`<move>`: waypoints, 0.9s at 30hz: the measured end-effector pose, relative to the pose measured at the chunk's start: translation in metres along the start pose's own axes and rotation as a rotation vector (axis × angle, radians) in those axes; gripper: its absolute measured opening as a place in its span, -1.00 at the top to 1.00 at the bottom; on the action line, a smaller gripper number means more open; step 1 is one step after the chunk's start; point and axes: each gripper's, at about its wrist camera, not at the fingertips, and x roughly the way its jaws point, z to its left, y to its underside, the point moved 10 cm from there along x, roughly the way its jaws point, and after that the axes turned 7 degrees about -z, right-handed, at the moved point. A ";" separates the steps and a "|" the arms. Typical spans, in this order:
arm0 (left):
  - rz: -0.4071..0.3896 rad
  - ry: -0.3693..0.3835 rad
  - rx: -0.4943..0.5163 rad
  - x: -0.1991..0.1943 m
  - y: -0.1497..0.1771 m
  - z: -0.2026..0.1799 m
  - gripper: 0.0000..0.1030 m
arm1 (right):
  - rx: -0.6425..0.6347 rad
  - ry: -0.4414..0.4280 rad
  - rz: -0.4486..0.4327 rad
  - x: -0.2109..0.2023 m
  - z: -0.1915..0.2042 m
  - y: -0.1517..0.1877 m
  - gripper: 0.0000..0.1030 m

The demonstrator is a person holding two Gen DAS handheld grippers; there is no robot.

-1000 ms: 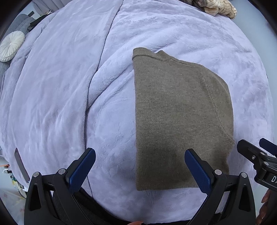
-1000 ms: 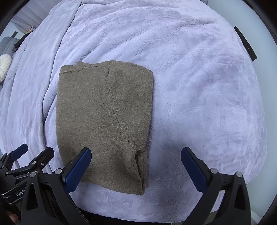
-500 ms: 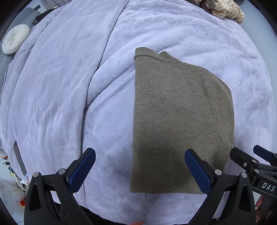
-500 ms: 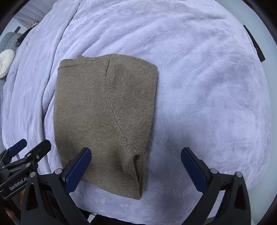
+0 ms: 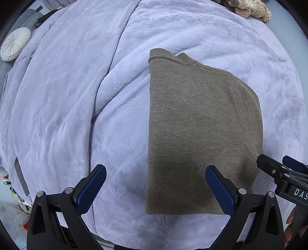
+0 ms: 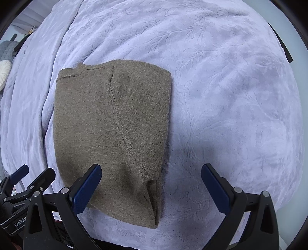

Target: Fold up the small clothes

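Centrally, item one: olive-brown knit sweater (image 5: 202, 134), folded into a tall panel, lying flat on a lavender plush blanket (image 5: 77, 96); in the left wrist view it fills the centre-right of the frame, in the right wrist view (image 6: 111, 130) the centre-left. Long axis runs from the bottom of the frame to the top, away from both cameras; the ribbed neckline (image 5: 169, 57) points to the far, upper end, and the straight hem edge lies nearest the grippers at the lower end. A curved sleeve seam (image 6: 119, 123) runs lengthwise down the panel, ending at a tucked fold at its lower right corner in the right wrist view. Item two: left gripper (image 5: 156, 184), blue pads spread wide, nothing held, hovering at the bottom of the frame with one pad over the sweater's lower edge. Item three: right gripper (image 6: 151, 183), likewise spread wide and empty, one pad above the sweater's lower part, the other over bare blanket. Sundry: round white pleated cushion (image 5: 15, 46), upper left; beige knitted item (image 5: 250, 9), upper right edge.
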 end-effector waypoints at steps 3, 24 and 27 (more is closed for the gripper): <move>-0.006 0.005 -0.002 -0.002 -0.002 -0.001 -1.00 | -0.016 0.008 -0.007 -0.003 0.001 -0.001 -0.99; -0.053 0.021 0.002 -0.010 -0.008 -0.008 -1.00 | -0.028 0.039 -0.046 -0.012 0.000 0.003 -0.99; -0.048 0.027 0.008 -0.009 -0.006 -0.012 -1.00 | -0.024 0.042 -0.047 -0.012 -0.001 0.004 -0.99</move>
